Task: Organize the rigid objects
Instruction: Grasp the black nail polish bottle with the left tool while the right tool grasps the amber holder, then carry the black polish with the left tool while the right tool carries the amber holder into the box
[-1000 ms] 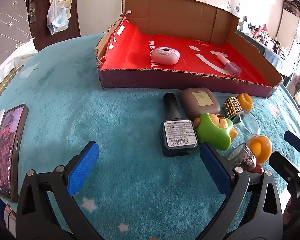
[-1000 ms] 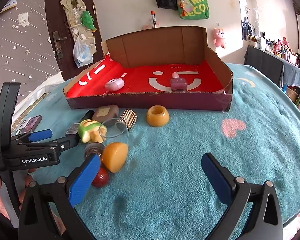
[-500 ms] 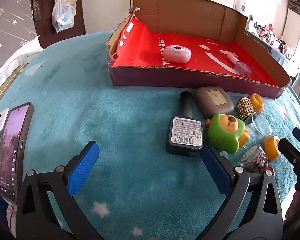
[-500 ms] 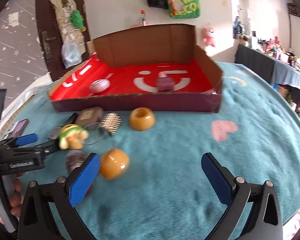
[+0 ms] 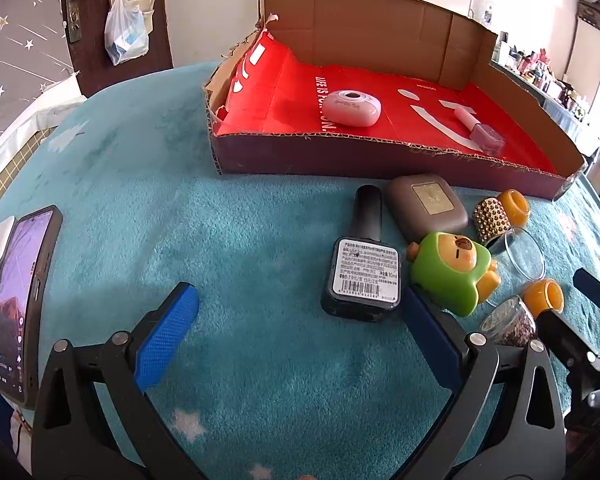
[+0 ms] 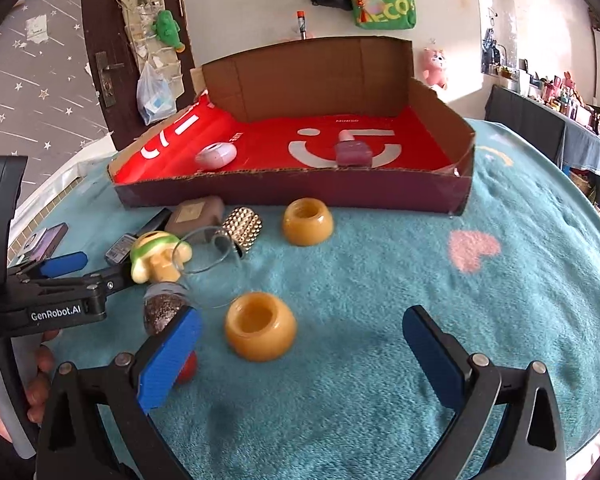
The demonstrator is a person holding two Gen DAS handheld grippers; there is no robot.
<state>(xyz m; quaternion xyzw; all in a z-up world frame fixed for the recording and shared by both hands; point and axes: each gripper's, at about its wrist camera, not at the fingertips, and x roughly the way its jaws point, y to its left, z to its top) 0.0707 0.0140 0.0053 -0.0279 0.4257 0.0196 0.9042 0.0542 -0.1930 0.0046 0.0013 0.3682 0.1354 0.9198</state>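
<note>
Jaws wide on both claws, nothing held. My right gripper (image 6: pixel 300 354) has closed in on the near amber cup (image 6: pixel 261 332), which sat further off a second ago; I judge it the next pick. Cup is glossy, squat, mouth up, on the teal blanket (image 6: pixel 420 280) just ahead. Left gripper (image 5: pixel 296 336) hovers by the black bottle (image 5: pixel 364 276). Cardboard tray (image 6: pixel 292 196) at the far edge holds two items.

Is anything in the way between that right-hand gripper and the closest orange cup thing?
Nothing visible. The right gripper is open, and the nearer orange cup sits on bare blanket just ahead, a glitter jar off to its left.
</note>
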